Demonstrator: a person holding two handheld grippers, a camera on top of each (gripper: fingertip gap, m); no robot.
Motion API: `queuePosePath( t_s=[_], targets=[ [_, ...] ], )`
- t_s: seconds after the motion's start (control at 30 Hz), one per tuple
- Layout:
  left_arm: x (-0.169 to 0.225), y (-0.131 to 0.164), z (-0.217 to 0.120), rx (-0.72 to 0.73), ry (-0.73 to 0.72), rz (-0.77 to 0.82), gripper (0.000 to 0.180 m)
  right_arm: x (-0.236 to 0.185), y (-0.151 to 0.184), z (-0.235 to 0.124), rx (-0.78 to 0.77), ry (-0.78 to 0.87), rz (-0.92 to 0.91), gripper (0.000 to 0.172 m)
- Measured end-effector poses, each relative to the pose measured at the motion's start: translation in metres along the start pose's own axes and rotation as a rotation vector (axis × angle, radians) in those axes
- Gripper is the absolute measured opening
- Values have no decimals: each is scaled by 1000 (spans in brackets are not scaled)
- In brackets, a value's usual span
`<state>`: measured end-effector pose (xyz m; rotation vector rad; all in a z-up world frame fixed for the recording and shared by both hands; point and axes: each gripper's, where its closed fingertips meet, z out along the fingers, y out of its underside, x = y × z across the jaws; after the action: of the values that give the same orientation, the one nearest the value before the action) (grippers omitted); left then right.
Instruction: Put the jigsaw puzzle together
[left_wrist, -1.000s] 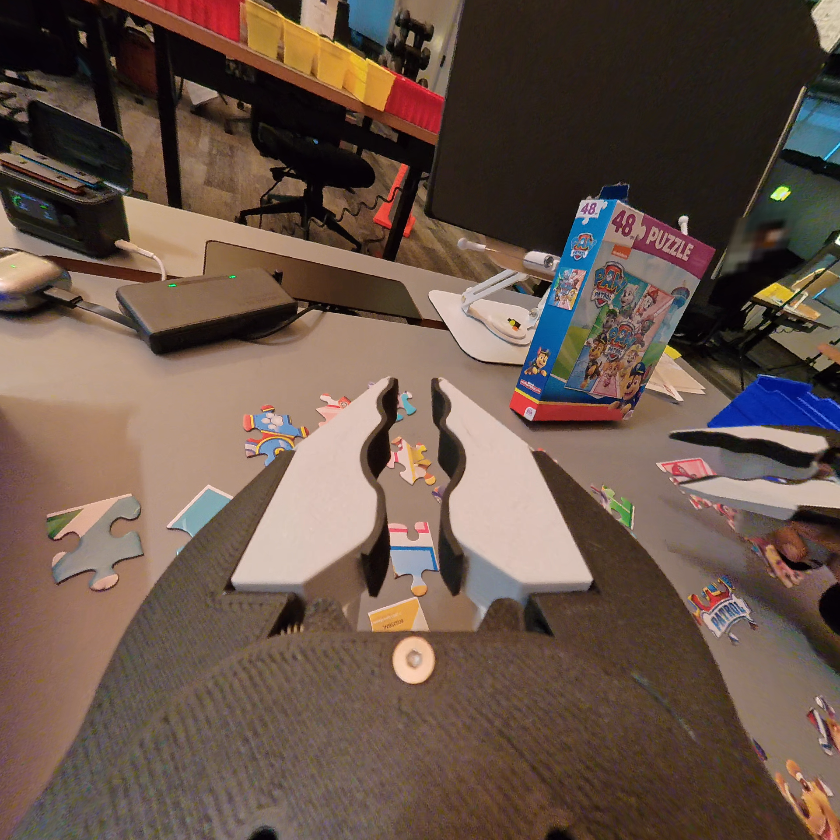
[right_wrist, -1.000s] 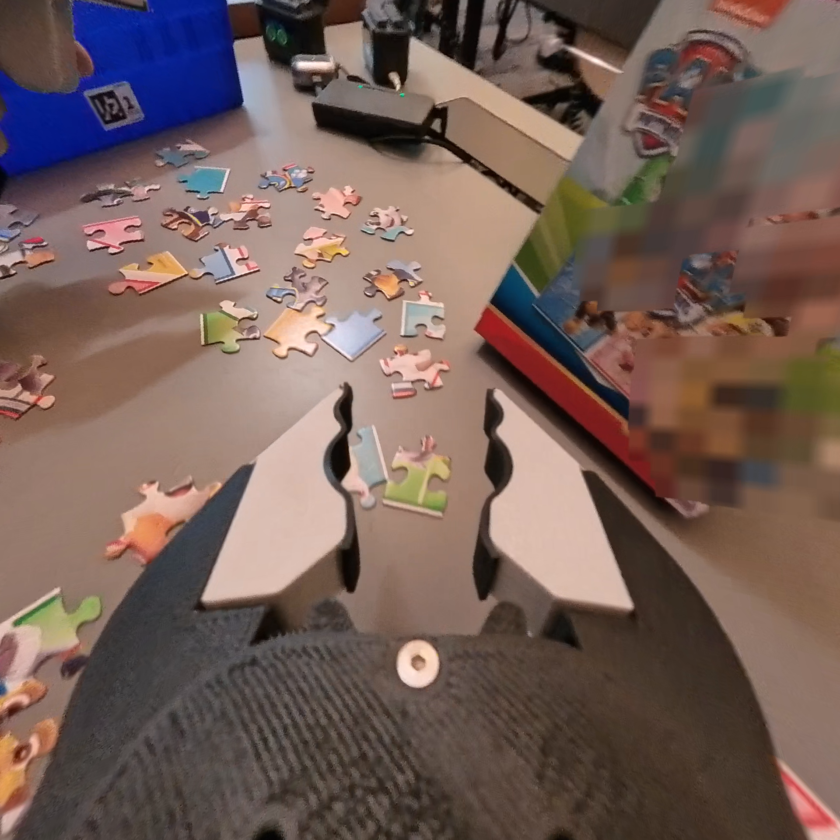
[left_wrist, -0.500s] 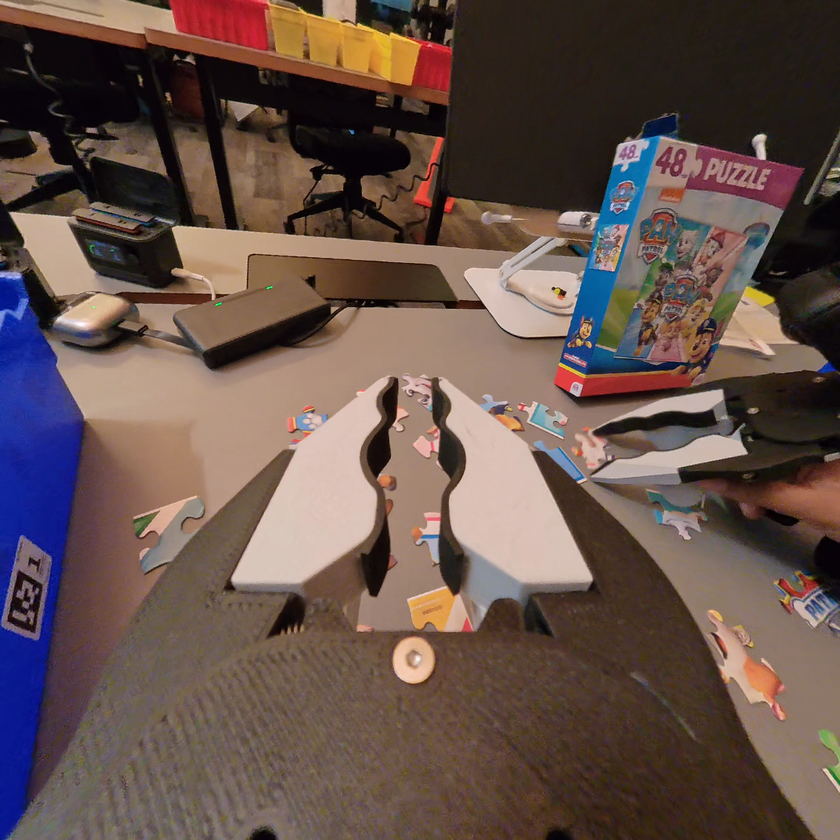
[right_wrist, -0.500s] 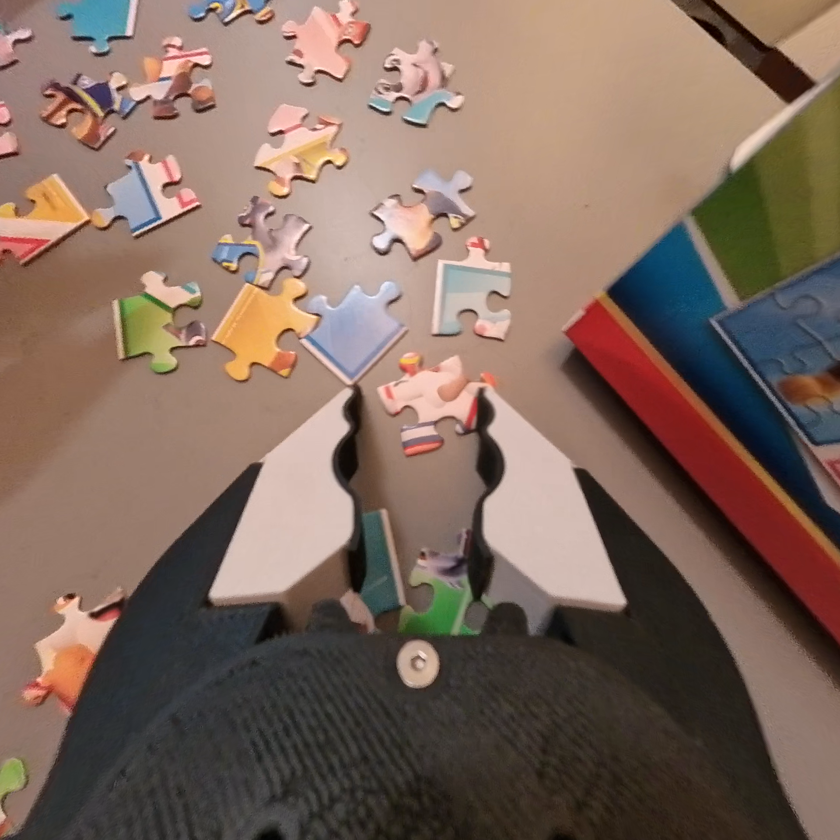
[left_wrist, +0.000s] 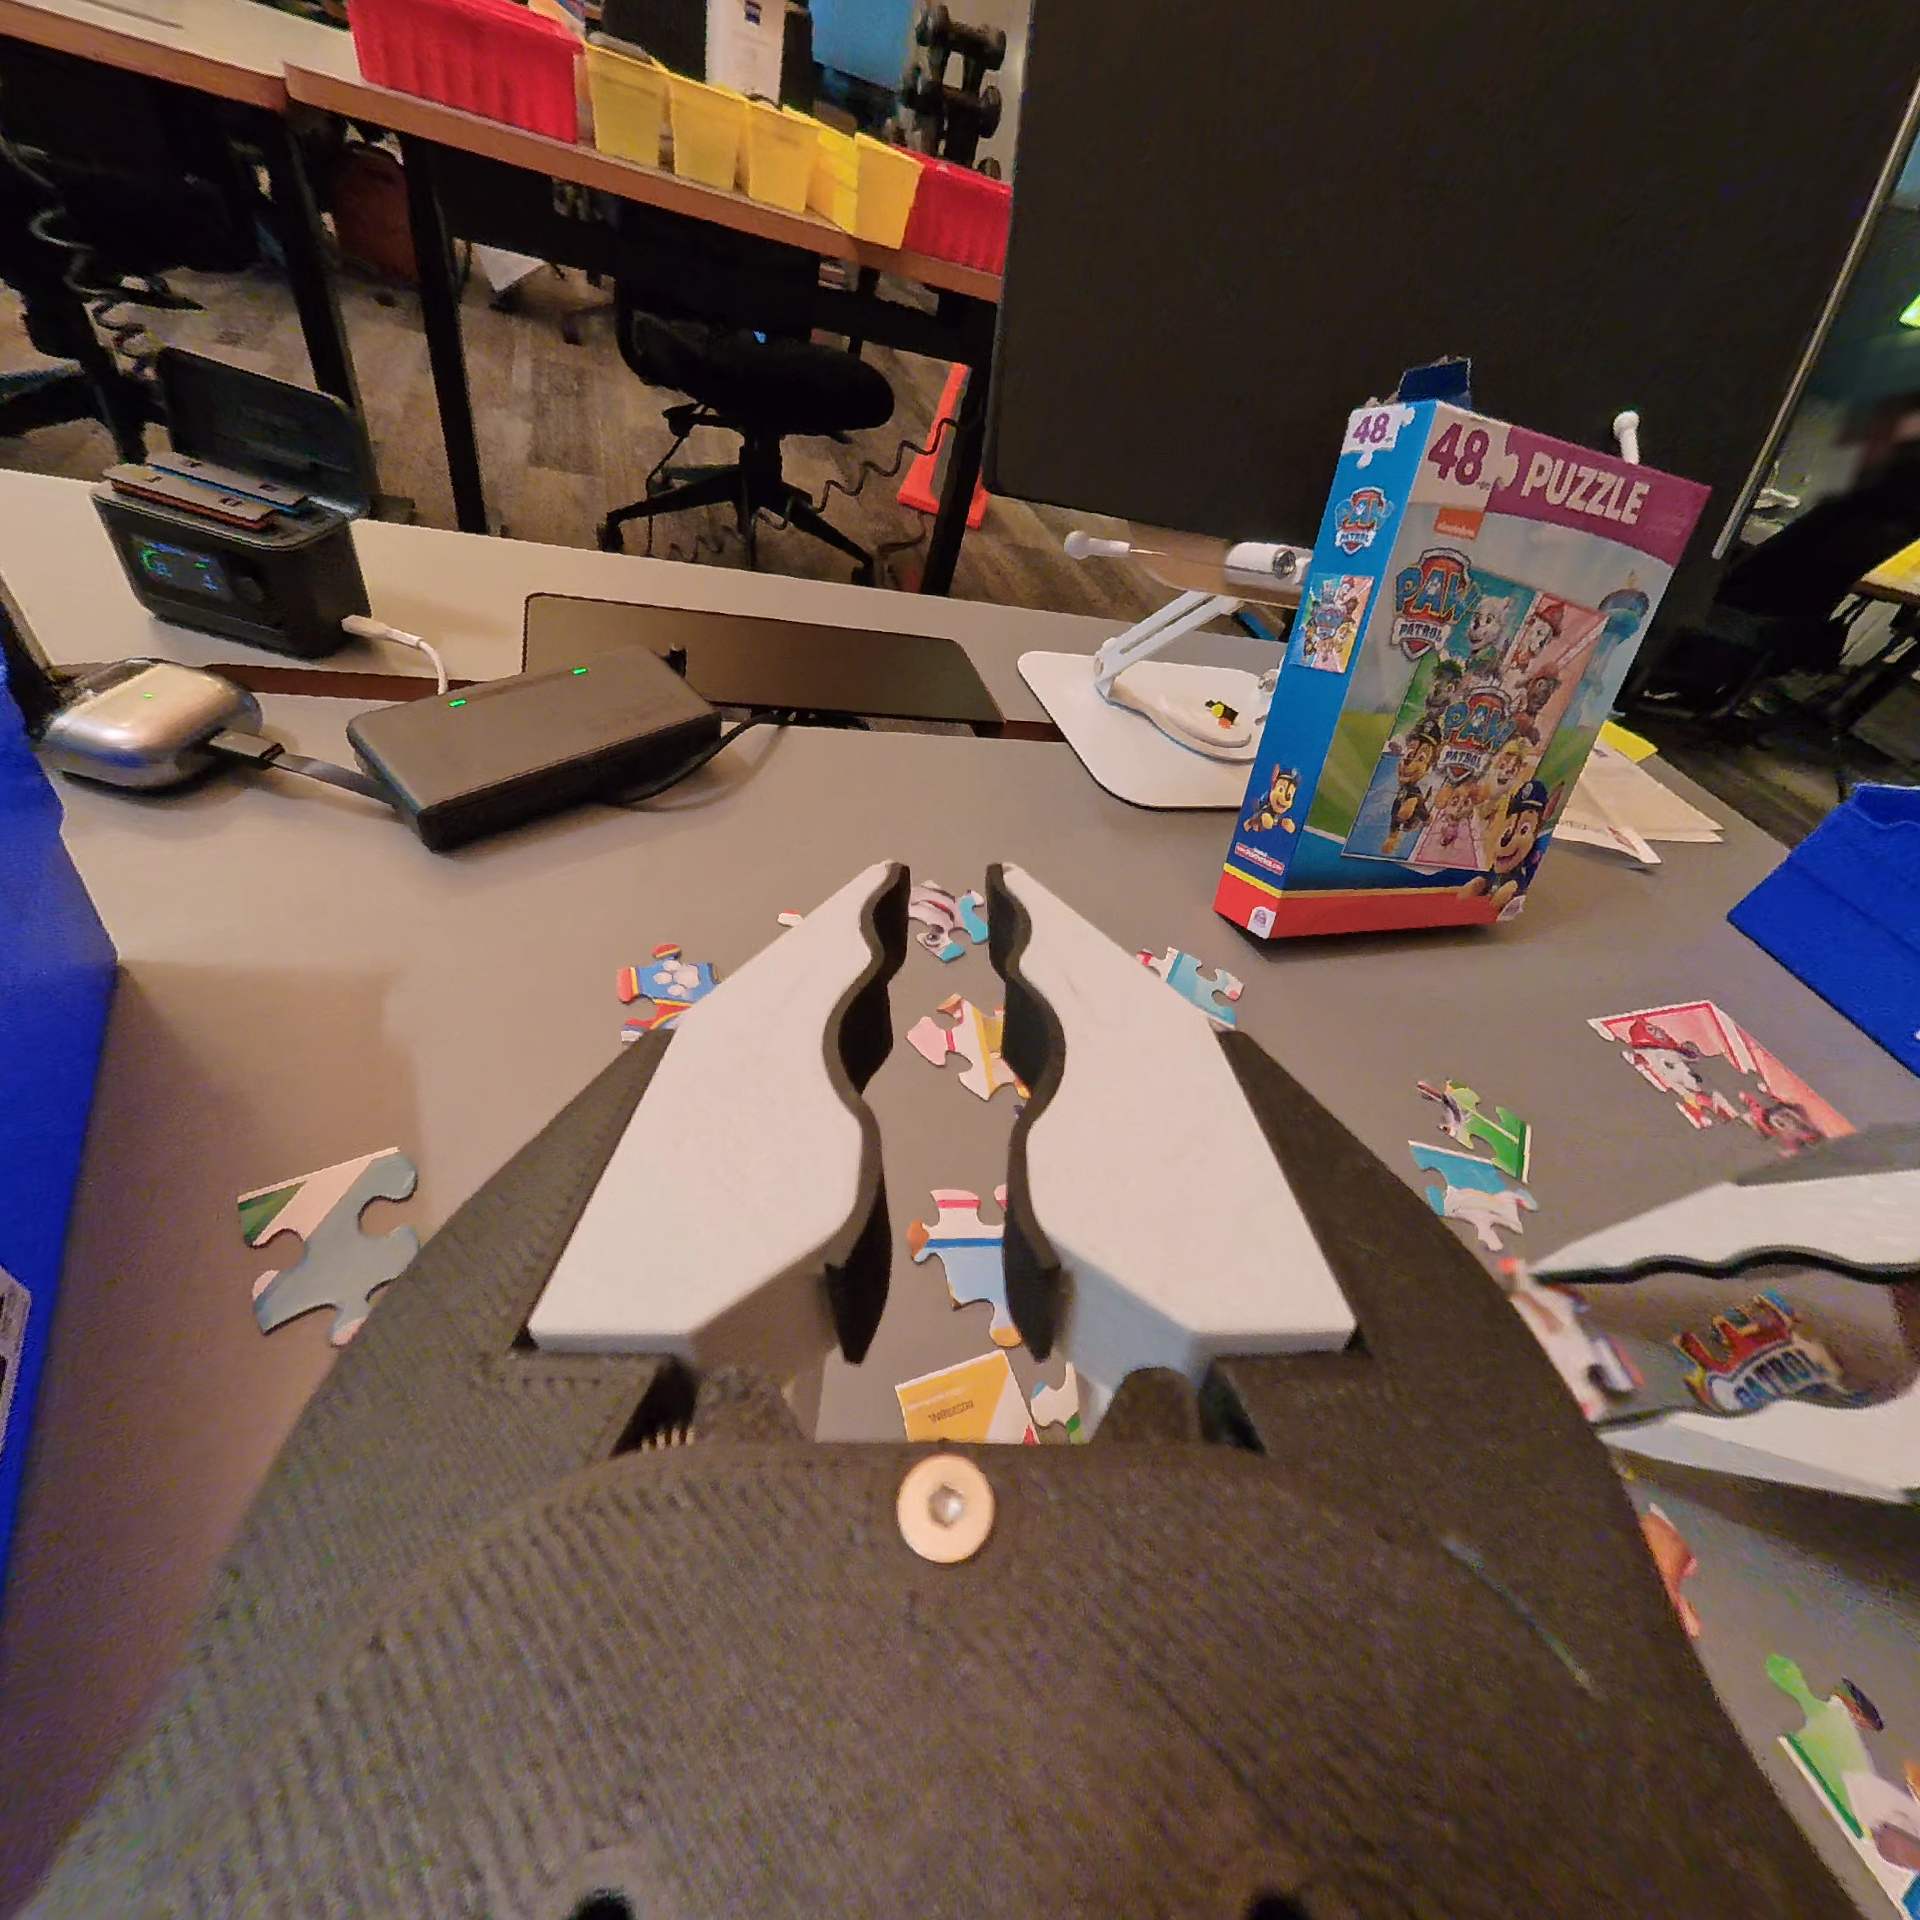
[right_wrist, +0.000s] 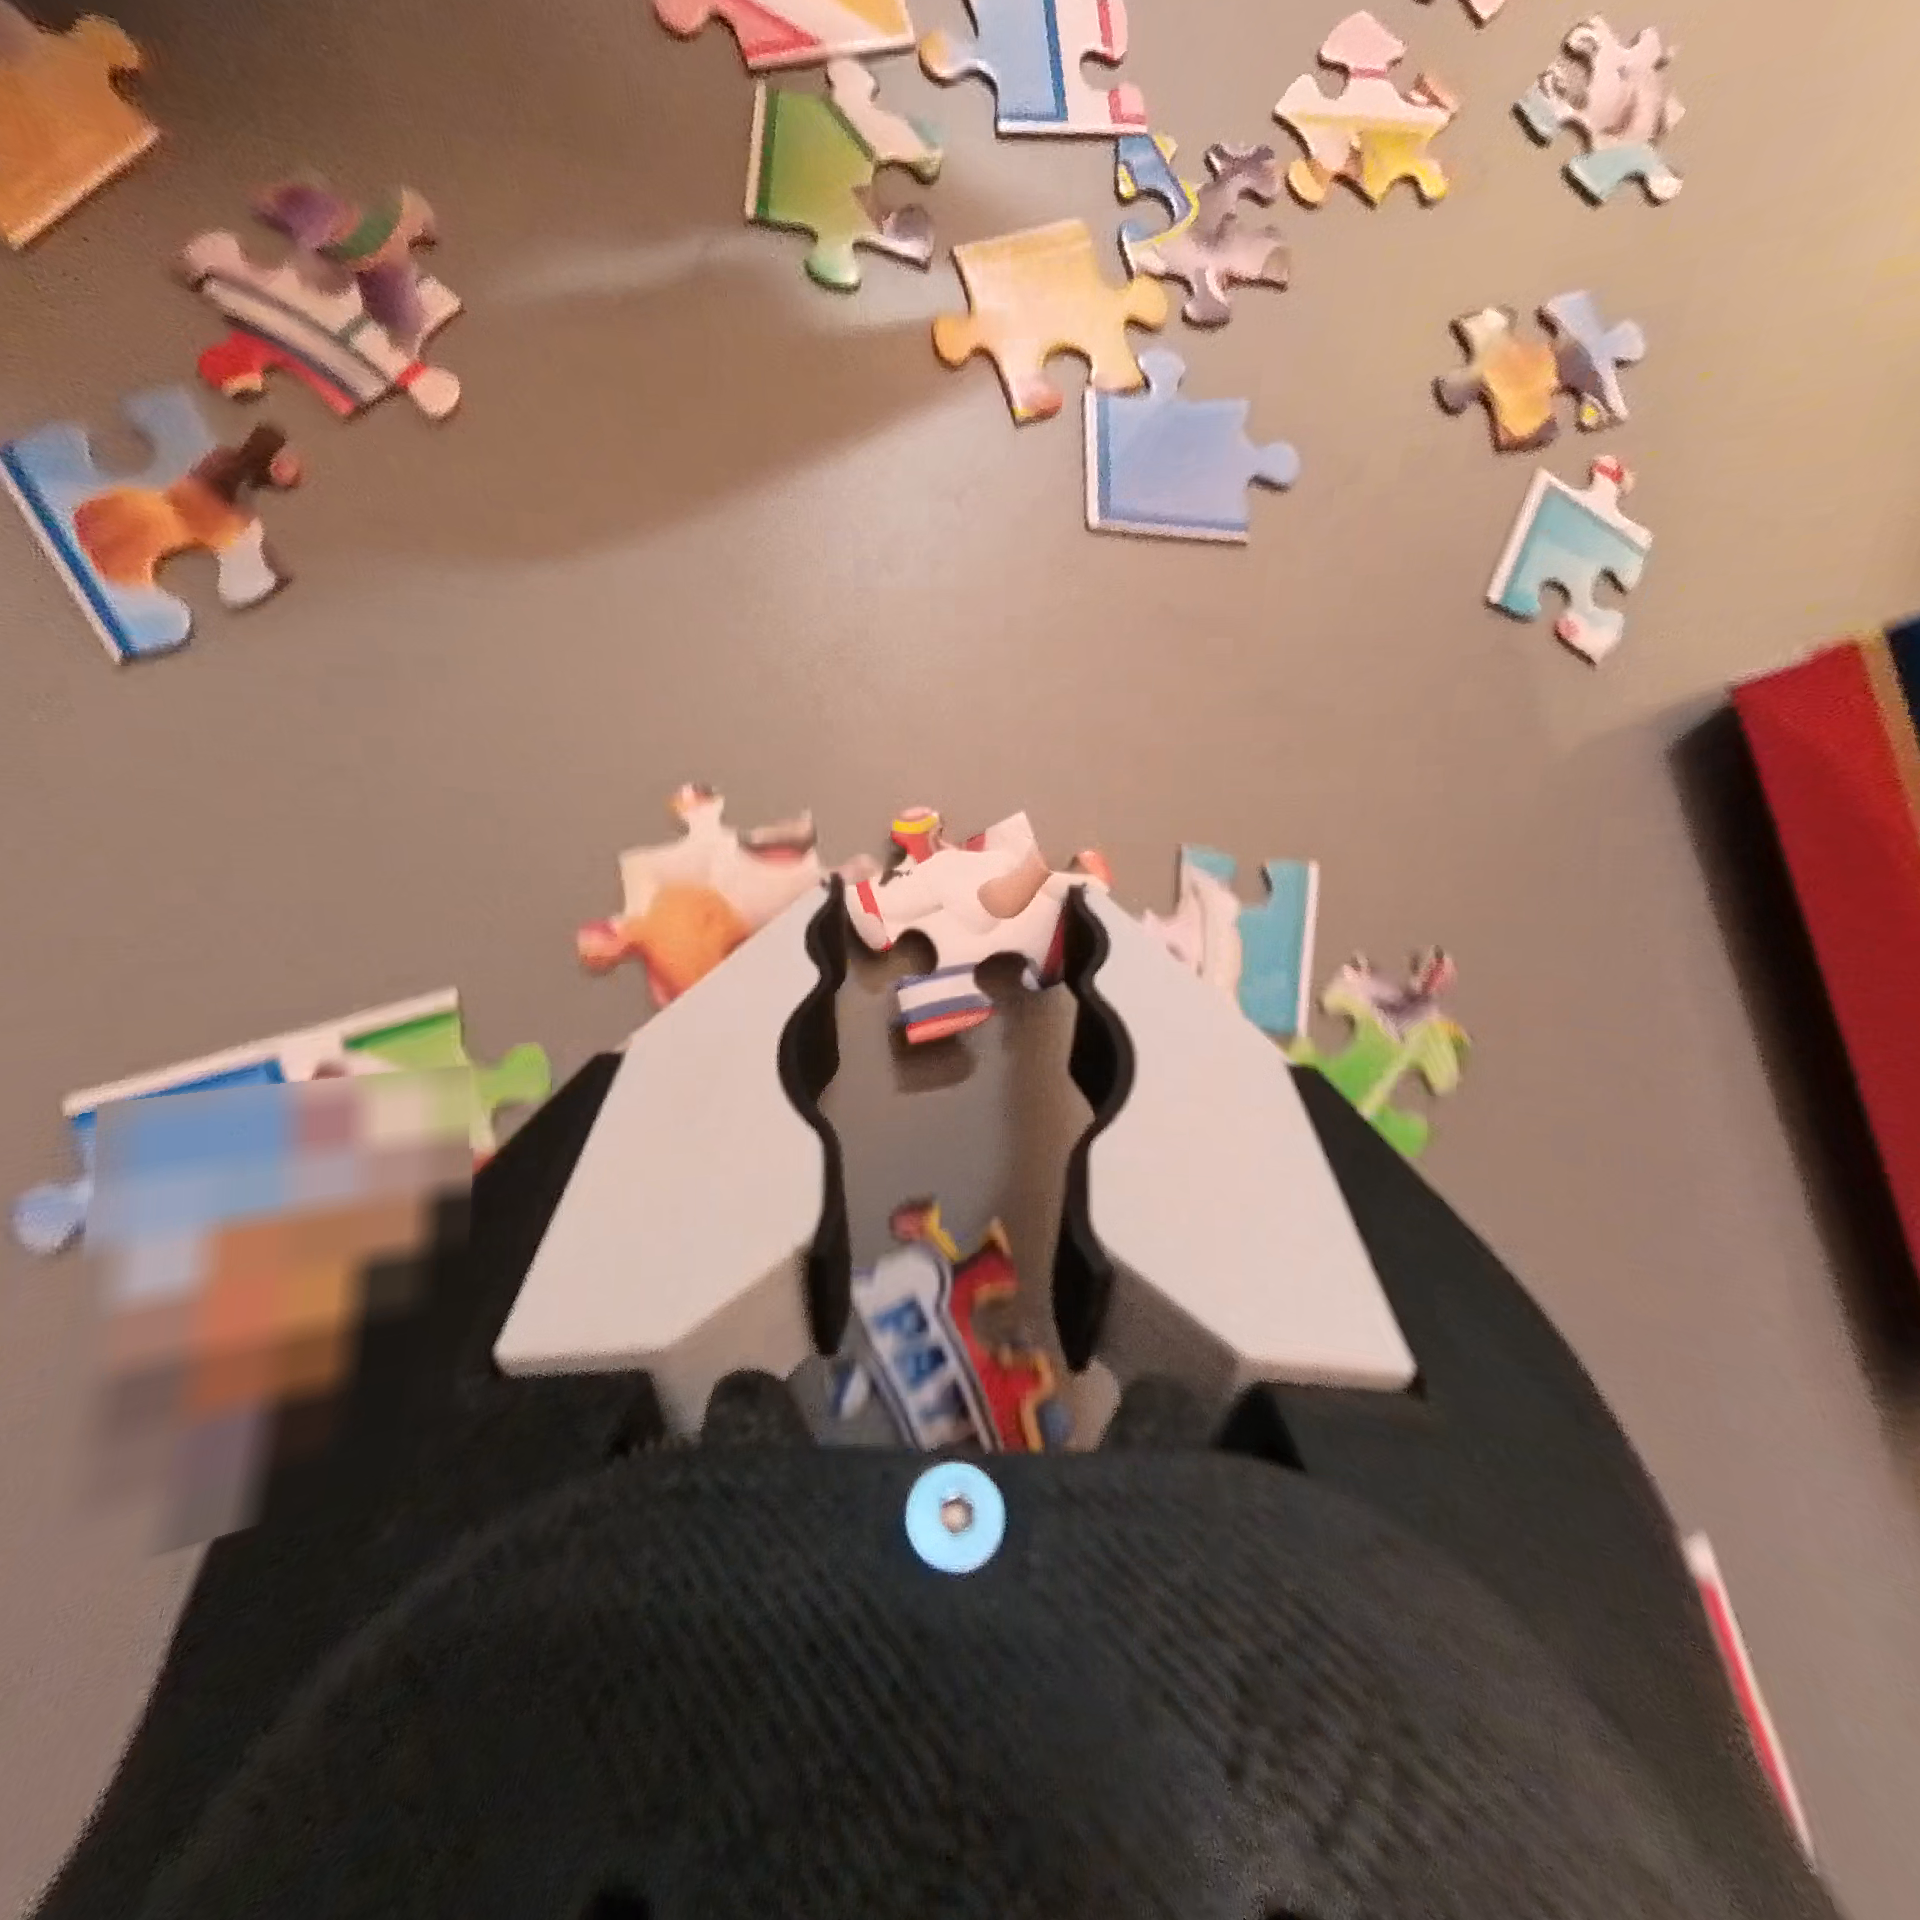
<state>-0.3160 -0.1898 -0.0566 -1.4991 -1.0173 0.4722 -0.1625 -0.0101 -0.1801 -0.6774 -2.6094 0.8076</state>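
One puzzle box (left_wrist: 1455, 665), two blue bins (left_wrist: 1839, 914), many loose pieces (right_wrist: 1174, 457)

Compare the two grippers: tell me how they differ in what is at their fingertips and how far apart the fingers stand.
The right gripper has a mostly white puzzle piece clamped between its fingertips, raised off the table; the left gripper holds nothing, and the pieces seen between its fingers lie flat on the table below. The right gripper's fingers stand wider apart, spanning the piece; the left gripper's leave only a narrow gap. Both have grey fingers with wavy black pads.

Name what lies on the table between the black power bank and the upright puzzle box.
Left wrist view: between the black power bank and puzzle box, bare grey table; behind, a white stand base.
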Motion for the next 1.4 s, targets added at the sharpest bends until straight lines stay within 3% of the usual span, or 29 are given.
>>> queuePosePath(
  t_s=[0.23, 0.4, 0.5, 0.6, 0.73, 0.83, 1.0, 1.07, 1.1, 1.13, 1.3, 1.4],
  targets=[
    [6, 5, 5, -27, 18, 22, 13, 59, 80, -79, -48, 236, 174, 41],
    [32, 6, 6, -32, 237, -132, 21, 60, 82, -116, 141, 234, 313, 40],
    [92, 0, -1, -95, 563, -304, 31, 44, 75, -125, 216, 252, 269, 40],
    [171, 2, -17, -216, 861, -322, 31, 26, 68, -133, 272, 296, 173, 41],
    [254, 58, -14, -493, 931, -122, 38, 9, 51, -152, 346, 383, 37, 40],
    [306, 91, -15, -621, 1020, -95, 40, -1, 42, -159, 356, 445, -69, 40],
    [348, 129, -20, -747, 1074, -40, 41, -13, 36, -160, 325, 475, -175, 40],
    [353, 137, -20, -762, 1076, -27, 27, -16, 35, -161, 327, 480, -196, 40],
    [355, 137, -21, -763, 1090, -29, 12, -16, 34, -162, 331, 487, -202, 27],
    [357, 137, -20, -753, 1095, -33, 0, -15, 34, -164, 343, 502, -204, 27],
    [354, 112, -5, -627, 1135, -225, 0, 9, 33, -184, 505, 574, 3, 45],
    [351, 81, -1, -489, 1215, -429, 0, 20, 26, -196, 752, 430, 320, 44]
  ],
)
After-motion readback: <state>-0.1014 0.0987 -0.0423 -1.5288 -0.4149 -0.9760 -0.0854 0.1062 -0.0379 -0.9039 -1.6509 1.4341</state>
